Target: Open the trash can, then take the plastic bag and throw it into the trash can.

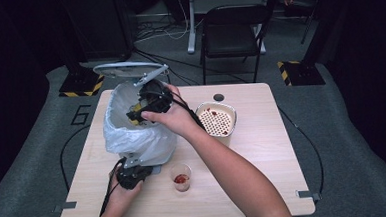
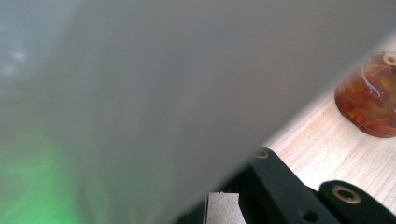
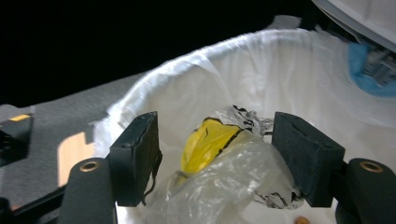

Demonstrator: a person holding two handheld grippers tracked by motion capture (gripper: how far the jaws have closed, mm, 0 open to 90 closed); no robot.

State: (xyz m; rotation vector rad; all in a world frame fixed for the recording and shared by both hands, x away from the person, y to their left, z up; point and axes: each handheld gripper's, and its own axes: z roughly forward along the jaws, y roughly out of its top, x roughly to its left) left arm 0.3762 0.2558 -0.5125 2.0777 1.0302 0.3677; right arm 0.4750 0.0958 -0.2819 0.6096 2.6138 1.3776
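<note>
Dark workshop flooring, a folding chair and trailing cables are lying beyond the pale wooden counter [image 1: 263,150] where the work is going on. Over the far-left part of that counter, the right claw [image 3: 215,158] is hanging above the mouth of the white bin lined with a thin white plastic bag [image 1: 132,131]; its jaws are standing apart, and the crumpled clear plastic wrapper with yellow and black print [image 3: 219,154] is lying loose between them, no pad visibly pressing on it. I judge the drop as all but done: the wrapper is sitting inside the liner, and only pulling the hand clear is remaining. The left claw [image 1: 133,175], near the counter's front edge, is pressing up against the bin's base with its jaws closed, apparently steadying it. Just right of it a small clear plastic cup with red residue [image 1: 181,178] is waiting, and a cream bowl with a perforated insert, red-stained, [image 1: 215,120] is standing toward the middle, both probably still to clear.
</note>
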